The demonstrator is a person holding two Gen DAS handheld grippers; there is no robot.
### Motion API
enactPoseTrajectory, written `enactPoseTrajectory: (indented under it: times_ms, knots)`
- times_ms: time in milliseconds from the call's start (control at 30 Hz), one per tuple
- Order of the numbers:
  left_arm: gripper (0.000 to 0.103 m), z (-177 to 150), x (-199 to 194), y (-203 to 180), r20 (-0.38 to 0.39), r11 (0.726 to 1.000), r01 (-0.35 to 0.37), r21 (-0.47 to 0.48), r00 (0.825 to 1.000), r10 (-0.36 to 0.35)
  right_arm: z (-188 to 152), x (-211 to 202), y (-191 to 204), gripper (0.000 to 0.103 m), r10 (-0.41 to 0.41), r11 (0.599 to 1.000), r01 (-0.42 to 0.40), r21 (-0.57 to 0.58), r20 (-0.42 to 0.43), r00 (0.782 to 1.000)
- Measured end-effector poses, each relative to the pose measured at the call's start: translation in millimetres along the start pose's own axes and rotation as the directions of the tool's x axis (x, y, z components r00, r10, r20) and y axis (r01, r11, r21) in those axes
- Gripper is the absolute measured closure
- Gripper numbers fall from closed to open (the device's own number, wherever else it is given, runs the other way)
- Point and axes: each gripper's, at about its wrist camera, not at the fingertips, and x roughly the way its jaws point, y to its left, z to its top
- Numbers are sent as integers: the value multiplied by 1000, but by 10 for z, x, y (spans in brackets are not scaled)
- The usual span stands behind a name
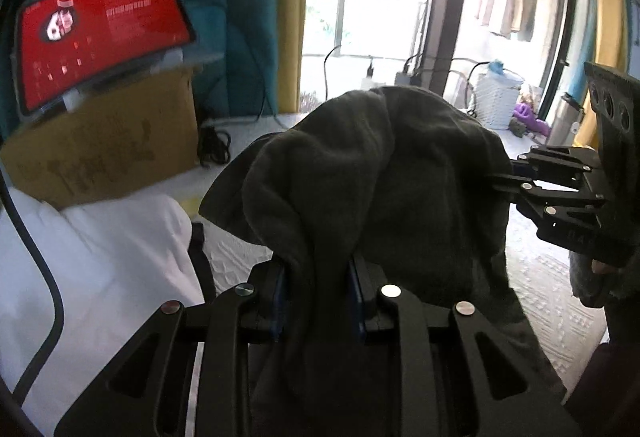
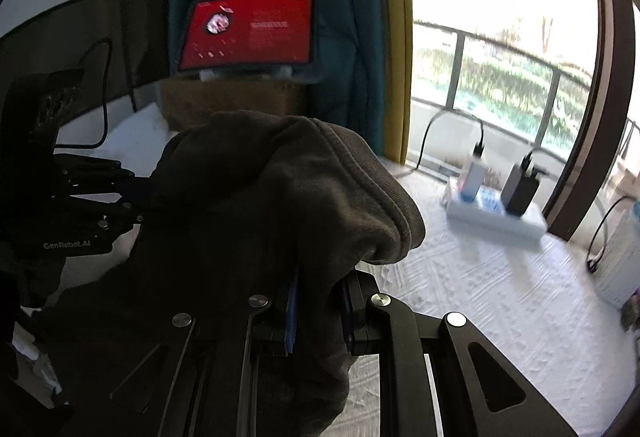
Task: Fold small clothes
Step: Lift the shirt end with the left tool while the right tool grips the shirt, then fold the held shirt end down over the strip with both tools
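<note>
A dark grey garment (image 1: 372, 173) hangs bunched between both grippers above the white textured bedspread (image 1: 552, 297). My left gripper (image 1: 318, 289) is shut on one bunched edge of it, the cloth squeezed between the blue pads. In the left wrist view my right gripper (image 1: 504, 181) reaches in from the right and grips the far side. In the right wrist view the same garment (image 2: 260, 205) shows a ribbed hem, with my right gripper (image 2: 318, 309) shut on it. The left gripper (image 2: 138, 203) holds it from the left. The fabric hides both sets of fingertips.
A cardboard box (image 1: 108, 141) carries a tablet with a red screen (image 1: 100, 33) at the back left. A white pillow (image 1: 100, 257) and a black cable lie beside it. Chargers on a white power strip (image 2: 496, 217) and a white basket (image 1: 496, 101) stand near the balcony door.
</note>
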Motion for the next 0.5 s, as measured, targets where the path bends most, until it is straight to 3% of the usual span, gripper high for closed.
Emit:
enactPoseTrajectory:
  times_ms: [133, 333, 500]
  knots:
    - [78, 6, 182, 168, -43, 997, 36, -69, 998, -39, 9, 304, -141, 86, 15, 1000, -15, 22, -39, 999]
    - [78, -49, 463, 345, -124, 993, 15, -116, 992, -29, -50, 790, -263, 86, 60, 998, -56, 37, -112, 992]
    - [74, -64, 593, 578, -175, 971, 17, -237, 983, -60, -149, 1126, -393, 82, 105, 991, -87, 106, -178, 978]
